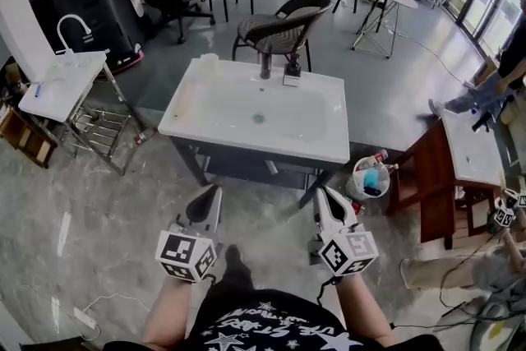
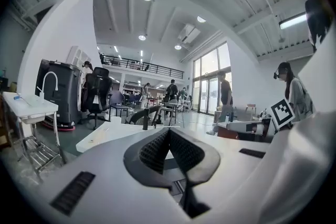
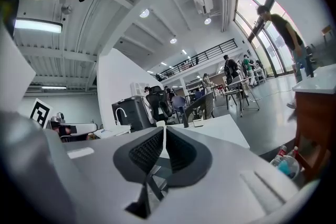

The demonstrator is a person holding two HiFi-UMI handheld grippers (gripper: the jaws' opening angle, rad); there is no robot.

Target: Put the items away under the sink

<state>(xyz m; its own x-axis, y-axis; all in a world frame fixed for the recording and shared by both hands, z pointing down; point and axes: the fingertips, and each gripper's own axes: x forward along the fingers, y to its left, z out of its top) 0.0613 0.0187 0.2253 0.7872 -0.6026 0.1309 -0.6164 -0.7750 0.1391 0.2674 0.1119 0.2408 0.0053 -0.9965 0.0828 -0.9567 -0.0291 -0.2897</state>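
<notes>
The space under your sink (image 1: pixel 230 107) is hidden by its own top. At four o'clock from it, the bucket (image 1: pixel 355 187) holds things too small to tell. Your arms (image 1: pixel 168 312) are cut off at six o'clock.

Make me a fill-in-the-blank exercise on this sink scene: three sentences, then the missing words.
1. The left gripper and the right gripper both have their jaws ____, with nothing between them.
2. In the head view, the bucket holding bottles stands to the ____ of the sink.
3. Just beyond the sink stands a dark wicker ____.
Missing words: shut; right; chair.
</notes>
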